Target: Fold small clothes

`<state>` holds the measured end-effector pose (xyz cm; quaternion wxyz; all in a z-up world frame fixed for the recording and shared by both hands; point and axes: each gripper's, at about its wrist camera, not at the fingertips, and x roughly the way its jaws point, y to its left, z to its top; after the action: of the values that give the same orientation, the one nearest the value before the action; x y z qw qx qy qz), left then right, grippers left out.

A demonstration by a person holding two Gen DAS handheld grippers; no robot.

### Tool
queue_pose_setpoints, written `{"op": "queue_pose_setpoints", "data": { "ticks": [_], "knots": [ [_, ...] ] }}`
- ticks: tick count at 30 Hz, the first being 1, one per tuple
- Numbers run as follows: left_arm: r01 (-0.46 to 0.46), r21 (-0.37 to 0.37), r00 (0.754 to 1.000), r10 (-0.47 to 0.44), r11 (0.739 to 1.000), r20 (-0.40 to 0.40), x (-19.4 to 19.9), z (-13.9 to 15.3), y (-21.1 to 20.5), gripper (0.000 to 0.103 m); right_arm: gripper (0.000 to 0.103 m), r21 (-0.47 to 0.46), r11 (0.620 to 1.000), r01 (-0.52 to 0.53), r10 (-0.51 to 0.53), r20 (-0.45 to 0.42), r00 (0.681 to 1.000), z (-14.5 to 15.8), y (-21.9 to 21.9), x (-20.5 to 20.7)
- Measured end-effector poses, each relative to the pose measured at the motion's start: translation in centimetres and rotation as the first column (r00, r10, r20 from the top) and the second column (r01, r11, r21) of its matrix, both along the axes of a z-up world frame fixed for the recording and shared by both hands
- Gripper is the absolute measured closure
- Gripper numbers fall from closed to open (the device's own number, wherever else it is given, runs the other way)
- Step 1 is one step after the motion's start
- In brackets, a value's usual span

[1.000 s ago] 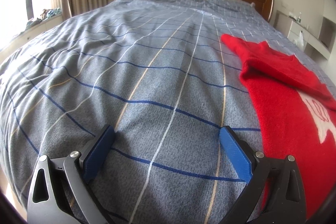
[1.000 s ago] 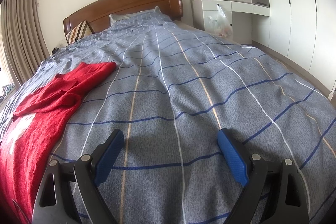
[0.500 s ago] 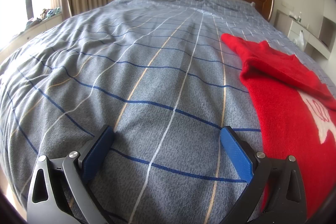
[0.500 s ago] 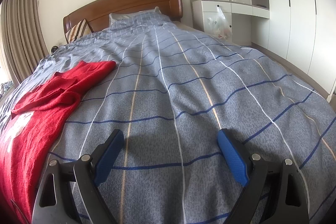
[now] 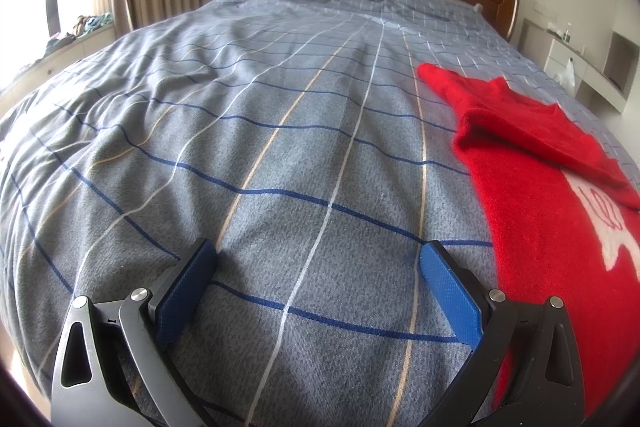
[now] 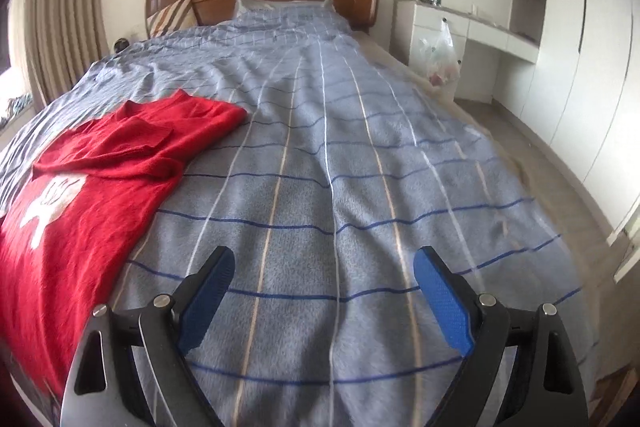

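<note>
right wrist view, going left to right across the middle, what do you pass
beige pleated curtain → red knitted sweater with a white motif → grey-blue checked bedspread → translucent plastic bag hanging on the white desk → white wardrobe doors

One red knitted sweater (image 5: 560, 227) (image 6: 80, 195) with a white motif on its front lies flat and spread on the bed's grey-blue checked cover, near the foot end. One sleeve is folded across the upper body, its thick fold edge running diagonally just above the motif and partly covering it. The upper end of the garment points towards the headboard; no gripper touches it.
</note>
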<state>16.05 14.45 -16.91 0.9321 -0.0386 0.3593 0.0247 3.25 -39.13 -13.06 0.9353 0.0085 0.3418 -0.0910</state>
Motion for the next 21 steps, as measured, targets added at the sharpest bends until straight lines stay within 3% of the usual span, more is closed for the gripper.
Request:
{"op": "queue_pose_setpoints", "data": {
  "ticks": [2, 4, 7, 8, 10, 11, 13, 14, 15, 18, 21],
  "knots": [
    [-0.007, -0.005, 1.000, 0.007, 1.000, -0.025, -0.6, 0.7, 0.0, 0.002, 0.013, -0.100, 0.993, -0.058, 0.061, 0.023, 0.998, 2.9, 0.5, -2.5],
    [0.029, -0.064, 0.998, -0.032, 0.998, -0.048, -2.3, 2.0, 0.3, 0.002, 0.012, -0.202, 0.972, -0.118, 0.125, 0.024, 0.992, 5.6, 0.9, -5.3],
    [0.109, -0.165, 0.986, -0.128, 0.980, -0.110, -6.4, 2.7, -0.1, 0.002, 0.012, -0.236, 0.950, -0.204, 0.207, -0.012, 0.978, 8.1, 1.4, -9.0],
    [0.131, -0.189, 0.976, -0.160, 0.973, -0.148, -7.6, 2.4, -0.6, 0.002, 0.012, -0.202, 0.953, -0.225, 0.225, -0.023, 0.974, 8.4, 1.6, -9.8],
    [0.166, -0.228, 0.951, -0.217, 0.959, -0.220, -9.4, 1.3, -1.9, 0.006, 0.012, -0.031, 0.963, -0.267, 0.266, -0.032, 0.963, 7.8, 2.3, -10.9],
    [0.177, -0.246, 0.939, -0.239, 0.953, -0.248, -10.0, 0.9, -2.6, 0.016, 0.012, 0.082, 0.956, -0.281, 0.285, -0.033, 0.958, 6.7, 3.0, -11.1],
    [0.188, -0.267, 0.920, -0.264, 0.945, -0.288, -10.5, 0.3, -3.7, 0.029, 0.012, 0.294, 0.912, -0.287, 0.316, -0.057, 0.947, 3.6, 4.4, -10.5],
    [0.191, -0.259, 0.918, -0.266, 0.947, -0.294, -10.6, 0.2, -4.2, 0.030, 0.013, 0.377, 0.884, -0.277, 0.329, -0.080, 0.941, 1.5, 5.4, -10.0],
    [0.192, -0.241, 0.919, -0.260, 0.951, -0.296, -10.8, 0.0, -4.5, 0.030, 0.016, 0.424, 0.865, -0.268, 0.340, -0.104, 0.935, -0.2, 6.4, -9.4],
    [0.206, -0.230, 0.911, -0.272, 0.951, -0.310, -11.1, -0.1, -5.1, 0.042, 0.027, 0.524, 0.814, -0.251, 0.386, -0.164, 0.908, -4.1, 9.0, -8.2],
    [0.220, -0.258, 0.896, -0.300, 0.941, -0.327, -11.2, -0.5, -5.3, 0.062, 0.031, 0.589, 0.767, -0.254, 0.426, -0.170, 0.889, -5.6, 10.6, -7.6]
  ]
}}
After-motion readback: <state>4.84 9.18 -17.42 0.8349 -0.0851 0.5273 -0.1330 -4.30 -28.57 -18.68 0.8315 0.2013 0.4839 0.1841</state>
